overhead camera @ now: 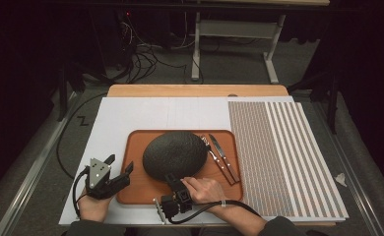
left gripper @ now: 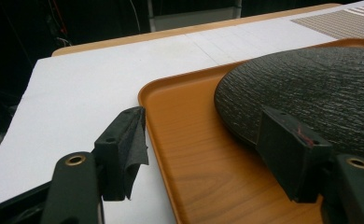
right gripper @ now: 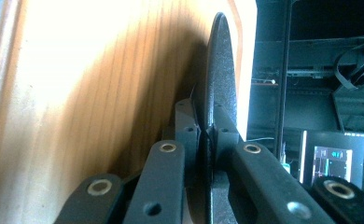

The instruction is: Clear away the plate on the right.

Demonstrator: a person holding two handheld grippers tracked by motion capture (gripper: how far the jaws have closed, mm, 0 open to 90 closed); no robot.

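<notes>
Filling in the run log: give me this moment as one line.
right gripper: shut on dark plate rim | left gripper: open, at tray left edge | fork and knife: on tray

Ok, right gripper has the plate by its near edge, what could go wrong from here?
The right gripper pinches only the thin near rim of the dark plate, so the plate could slip or pivot in the jaws if lifted. The knife and fork lie right beside the plate on the tray; a swing could knock them. The left gripper is open at the tray's left edge and may nudge the tray.
</notes>
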